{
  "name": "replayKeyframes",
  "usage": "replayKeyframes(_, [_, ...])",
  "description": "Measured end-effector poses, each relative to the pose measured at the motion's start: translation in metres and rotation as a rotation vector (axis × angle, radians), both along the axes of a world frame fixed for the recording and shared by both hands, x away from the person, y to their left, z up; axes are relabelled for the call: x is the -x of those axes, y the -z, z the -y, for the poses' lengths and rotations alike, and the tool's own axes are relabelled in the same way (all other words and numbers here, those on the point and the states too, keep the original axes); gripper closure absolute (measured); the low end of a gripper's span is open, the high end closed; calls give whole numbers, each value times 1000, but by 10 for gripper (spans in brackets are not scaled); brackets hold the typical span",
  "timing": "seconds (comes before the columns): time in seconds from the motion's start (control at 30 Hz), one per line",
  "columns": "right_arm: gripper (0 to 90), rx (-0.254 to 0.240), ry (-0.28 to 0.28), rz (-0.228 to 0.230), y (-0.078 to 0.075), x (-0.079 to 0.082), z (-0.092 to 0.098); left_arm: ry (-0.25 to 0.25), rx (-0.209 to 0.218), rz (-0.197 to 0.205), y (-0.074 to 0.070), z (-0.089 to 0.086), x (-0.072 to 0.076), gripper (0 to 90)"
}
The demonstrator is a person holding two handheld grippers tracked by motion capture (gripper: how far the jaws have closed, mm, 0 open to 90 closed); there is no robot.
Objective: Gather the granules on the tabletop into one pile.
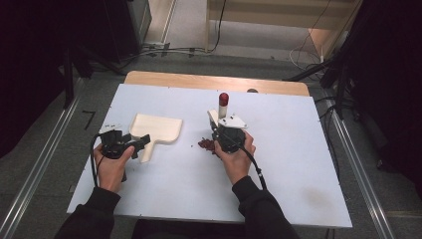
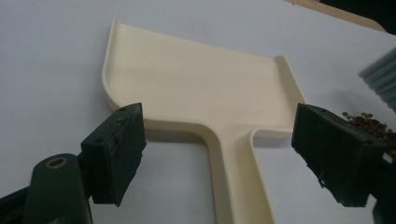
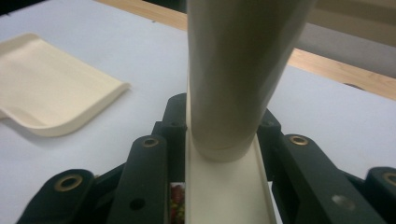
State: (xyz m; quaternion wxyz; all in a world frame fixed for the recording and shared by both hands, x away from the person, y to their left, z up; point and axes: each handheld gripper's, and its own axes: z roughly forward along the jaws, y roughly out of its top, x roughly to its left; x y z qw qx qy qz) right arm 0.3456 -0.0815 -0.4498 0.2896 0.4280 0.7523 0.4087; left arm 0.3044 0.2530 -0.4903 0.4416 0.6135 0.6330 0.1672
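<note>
My right claw [image 1: 219,130] clamped on brush [image 1: 223,103]; left claw [image 1: 140,141] apart, straddling dustpan [image 1: 155,128] handle. Risk: unheld pan slides when sweeping beans [image 1: 206,144].

A cream dustpan [image 1: 158,127] and a cream brush [image 1: 222,113] with a dark red handle tip lie on the plain white counter [image 1: 298,164], reddish-brown crumbs [image 1: 206,144] scattered between them, wood-coloured along the counter's far edge.

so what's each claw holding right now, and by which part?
Right claw is shut on the brush, gripping its cream handle. Left claw holds nothing: jaws open either side of the dustpan handle, not touching.
</note>
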Motion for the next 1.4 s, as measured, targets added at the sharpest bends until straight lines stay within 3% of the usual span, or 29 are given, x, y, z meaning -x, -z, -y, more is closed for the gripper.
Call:
replayKeyframes(0.27, [642, -85, -61, -63, 6, 10, -18, 1, -3, -2, 0, 0, 0, 183])
replayKeyframes(0.63, [642, -143, -102, -105, 11, 19, -38, 0, 1, 0, 1, -1, 0, 183])
replayKeyframes(0.9, [642, -147, -121, -135, 18, 23, -47, -1, 2, -1, 1, -1, 1, 183])
replayKeyframes(1.4, [642, -172, -40, -148, 23, 12, -21, -4, 2, -2, 1, -2, 1, 183])
